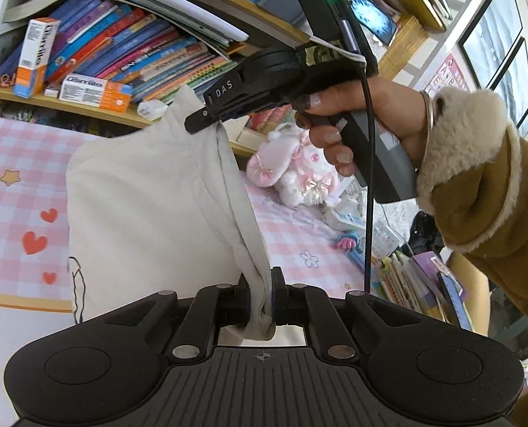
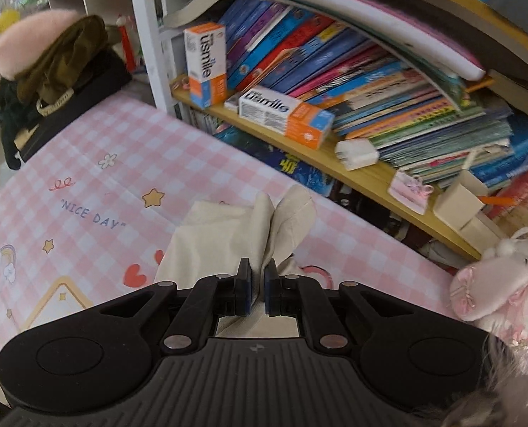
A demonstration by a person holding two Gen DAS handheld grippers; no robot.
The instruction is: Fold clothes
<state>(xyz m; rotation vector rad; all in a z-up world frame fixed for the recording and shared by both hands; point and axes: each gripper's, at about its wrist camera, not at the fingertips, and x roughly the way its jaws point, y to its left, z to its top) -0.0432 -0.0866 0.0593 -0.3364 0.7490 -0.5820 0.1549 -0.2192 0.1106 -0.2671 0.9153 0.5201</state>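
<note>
A cream garment [image 1: 150,199] hangs in the air above the pink checked sheet [image 1: 15,163]. My left gripper [image 1: 262,284] is shut on a bunched edge of it at the bottom of the left wrist view. Higher up, my right gripper [image 1: 207,121], held by a hand in a brown fleece-cuffed sleeve [image 1: 477,178], is shut on another edge of the cloth. In the right wrist view the right gripper [image 2: 258,277] pinches the cream garment [image 2: 228,235], whose corners stick up past the pads. A thin dark cord [image 1: 77,284] dangles from the cloth.
A wooden bookshelf [image 2: 370,174] crammed with books [image 2: 335,71] and orange-and-white boxes [image 2: 285,117] runs along the sheet's far side. A pink plush toy [image 2: 495,284] lies at the right. Dark clothes and a bag [image 2: 50,85] are piled at the far left.
</note>
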